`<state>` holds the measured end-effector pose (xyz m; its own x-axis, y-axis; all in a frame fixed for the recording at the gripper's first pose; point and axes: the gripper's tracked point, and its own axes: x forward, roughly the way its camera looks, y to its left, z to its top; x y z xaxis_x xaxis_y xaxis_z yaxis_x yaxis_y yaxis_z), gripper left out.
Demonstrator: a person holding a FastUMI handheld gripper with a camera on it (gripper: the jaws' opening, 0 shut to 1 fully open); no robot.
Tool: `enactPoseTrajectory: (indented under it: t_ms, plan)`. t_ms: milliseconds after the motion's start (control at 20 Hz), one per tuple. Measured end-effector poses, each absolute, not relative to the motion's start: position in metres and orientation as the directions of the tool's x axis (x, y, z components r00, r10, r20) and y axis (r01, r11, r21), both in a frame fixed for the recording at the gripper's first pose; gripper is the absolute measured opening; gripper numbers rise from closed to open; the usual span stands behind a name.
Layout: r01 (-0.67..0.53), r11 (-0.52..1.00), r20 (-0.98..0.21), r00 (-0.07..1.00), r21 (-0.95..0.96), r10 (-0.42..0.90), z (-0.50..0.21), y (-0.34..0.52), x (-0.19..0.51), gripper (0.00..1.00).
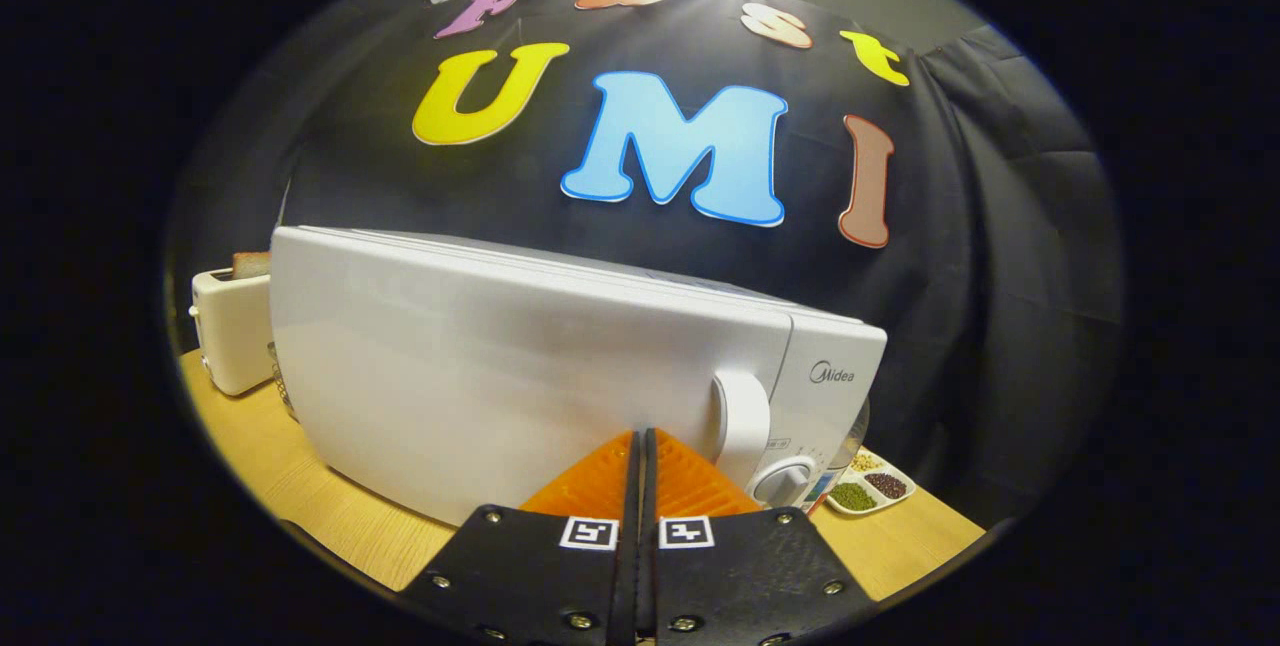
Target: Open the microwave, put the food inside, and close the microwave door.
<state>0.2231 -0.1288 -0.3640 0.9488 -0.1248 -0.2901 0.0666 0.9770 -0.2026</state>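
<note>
A white microwave (520, 356) stands on the wooden table, close in front of me, its door flat against the body. The door's white handle (742, 426) is a vertical bar near the control panel, with a round dial (785, 479) below it. My gripper (640, 441) is shut with nothing between its fingers. The fingertips sit right at the lower part of the door, just left of the handle; whether they touch the door I cannot tell. No food lies near the fingers.
A cream toaster (232, 326) with bread slices in it stands behind the microwave's left side. A small white divided dish (868, 491) with grains and beans sits on the table (300, 486) to the right of the microwave. The black cloth wall hangs close behind.
</note>
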Motion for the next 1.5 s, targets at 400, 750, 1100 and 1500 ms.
enactPoseTrajectory:
  t_ms: [400, 750, 1100, 1500]
  plan:
    - [0.029, 0.992, -0.328, 0.942, -0.125, -0.068, -0.306, -0.103, 0.174, 0.03]
    - [-0.019, 0.992, -0.282, 0.959, -0.122, -0.016, -0.215, -0.062, 0.096, 0.03]
    - [-0.068, 0.994, -0.196, 0.979, -0.081, 0.051, -0.118, -0.032, 0.044, 0.02]
    - [-0.062, 0.998, -0.170, 0.984, -0.033, 0.056, -0.052, -0.019, 0.016, 0.02]
